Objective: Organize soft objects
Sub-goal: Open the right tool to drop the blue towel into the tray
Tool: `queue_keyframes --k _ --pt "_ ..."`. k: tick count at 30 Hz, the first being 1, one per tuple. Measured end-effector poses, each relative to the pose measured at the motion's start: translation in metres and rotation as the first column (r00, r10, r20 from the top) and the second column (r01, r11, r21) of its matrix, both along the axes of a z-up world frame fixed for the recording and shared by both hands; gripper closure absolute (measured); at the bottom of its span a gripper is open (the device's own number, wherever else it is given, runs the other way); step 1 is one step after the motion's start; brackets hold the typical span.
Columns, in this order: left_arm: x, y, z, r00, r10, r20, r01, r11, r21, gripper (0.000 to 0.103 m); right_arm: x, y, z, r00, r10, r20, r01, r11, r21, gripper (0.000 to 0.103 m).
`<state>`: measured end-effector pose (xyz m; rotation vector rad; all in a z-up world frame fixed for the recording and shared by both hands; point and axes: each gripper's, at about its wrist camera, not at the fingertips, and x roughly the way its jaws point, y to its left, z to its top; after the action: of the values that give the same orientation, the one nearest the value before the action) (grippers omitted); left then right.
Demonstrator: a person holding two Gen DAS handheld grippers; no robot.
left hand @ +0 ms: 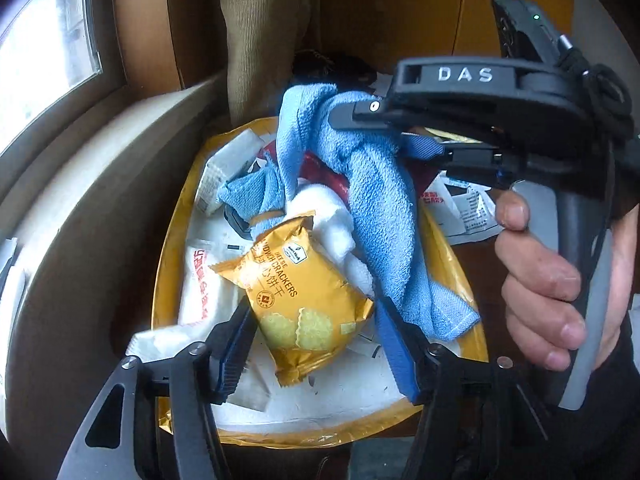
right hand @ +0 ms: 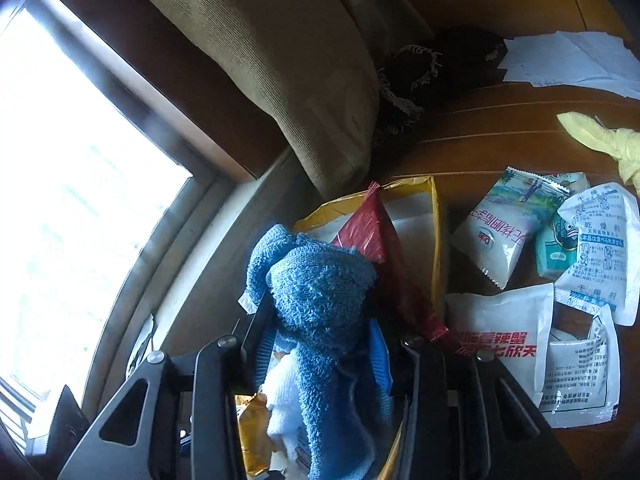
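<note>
left wrist view shows the left gripper [left hand: 316,340] with its ribbed blue pads spread wide, flanking a crinkly gold foil cracker packet [left hand: 296,300] without pinching it. the packet lies in a yellow-rimmed tray [left hand: 170,248] among flat white sachets and a fluffy white cloth [left hand: 336,224]. the right gripper [left hand: 348,114] reaches in from the tabletop's far side, its black fingers clamped on a looped-terry blue towel [left hand: 380,220] that hangs in soft folds over the tray, its lower end trailing near the tray's right rim. right wrist view has the same towel [right hand: 324,312] bunched between the pads, nubbly and thick, above a glossy red pouch [right hand: 376,240]. on the wooden tabletop [right hand: 480,120] to the right lie smooth printed packets [right hand: 500,236] and a knotted pale yellow cloth [right hand: 612,144]. a ribbed beige cushion [right hand: 280,60] leans by the window.
</note>
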<state>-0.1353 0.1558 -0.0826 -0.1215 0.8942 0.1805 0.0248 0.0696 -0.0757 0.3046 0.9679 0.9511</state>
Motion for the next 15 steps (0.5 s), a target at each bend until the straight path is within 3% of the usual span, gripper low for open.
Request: queue_keyframes --k 3,6,8,15 --pt "0.001 -0.004 -0.003 1.0 0.014 -0.002 -0.014 0.999 0.032 0.033 -0.005 -0.012 0.001 1.0 -0.007 -0.001 0.007 1.0 0.024 0.058" --pt "-0.001 -0.015 0.004 0.999 0.014 0.031 -0.015 0.998 0.062 0.026 -0.009 -0.029 0.014 1.0 -0.017 0.012 0.016 0.998 0.058 0.044" --pt "-0.001 -0.021 0.006 0.999 -0.004 0.054 0.0 0.997 0.073 0.018 -0.013 -0.041 0.023 0.999 -0.028 0.028 0.026 0.996 0.085 0.041" --pt "-0.003 -0.052 0.019 0.996 -0.04 0.083 0.03 0.993 0.118 0.016 -0.024 -0.089 0.041 0.996 -0.062 0.065 0.053 0.991 0.125 0.037"
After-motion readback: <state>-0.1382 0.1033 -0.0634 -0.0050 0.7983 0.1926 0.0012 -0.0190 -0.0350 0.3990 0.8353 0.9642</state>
